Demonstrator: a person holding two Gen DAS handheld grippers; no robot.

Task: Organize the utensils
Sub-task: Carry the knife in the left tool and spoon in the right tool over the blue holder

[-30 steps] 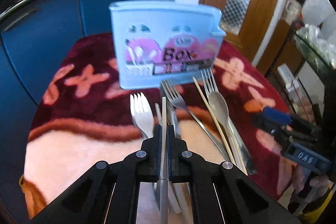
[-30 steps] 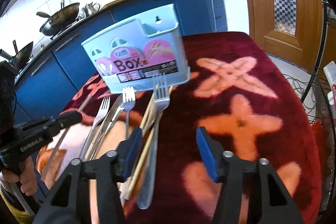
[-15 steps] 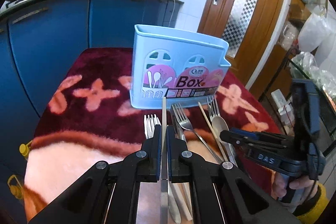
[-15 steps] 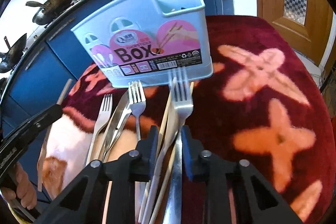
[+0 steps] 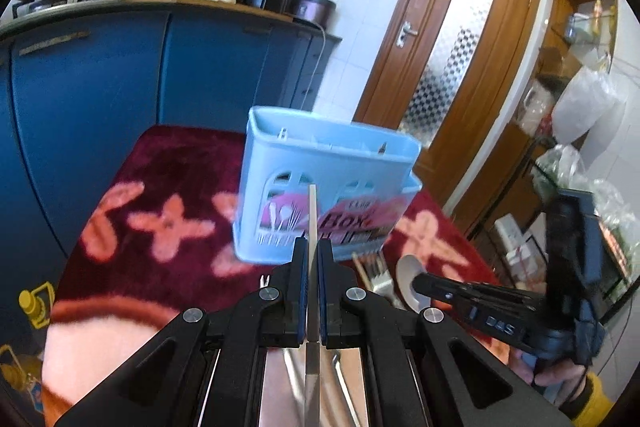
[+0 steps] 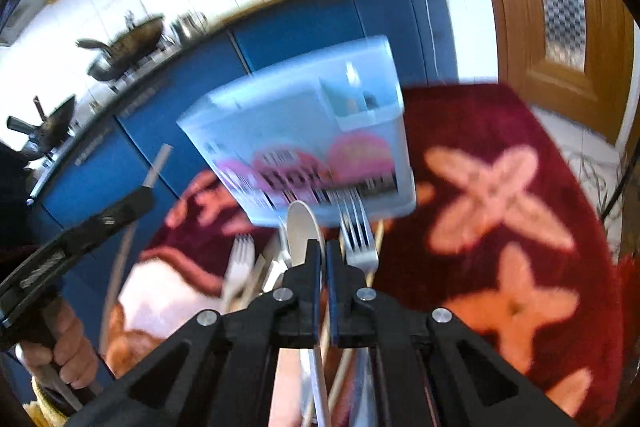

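Observation:
A light blue utensil box (image 5: pixel 324 187) with a pink label stands on the red flowered cloth; it also shows blurred in the right wrist view (image 6: pixel 304 147). My left gripper (image 5: pixel 313 247) is shut on a thin flat knife (image 5: pixel 312 211), held edge-on above the table, its tip in front of the box. My right gripper (image 6: pixel 323 251) is shut on a spoon (image 6: pixel 303 233), lifted off the pile. Forks (image 6: pixel 358 239) and a wooden chopstick (image 6: pixel 376 247) lie on the cloth in front of the box.
Blue kitchen cabinets (image 5: pixel 120 79) stand behind the table, with pans (image 6: pixel 128 47) on the counter. A wooden door (image 5: pixel 452 67) is at the right. The red cloth (image 6: pixel 500 187) stretches right of the box. A shelf with bags (image 5: pixel 580 147) stands far right.
My right gripper shut on the spoon and lifted it from the pile. My left gripper rose with the knife and now looks more level at the box.

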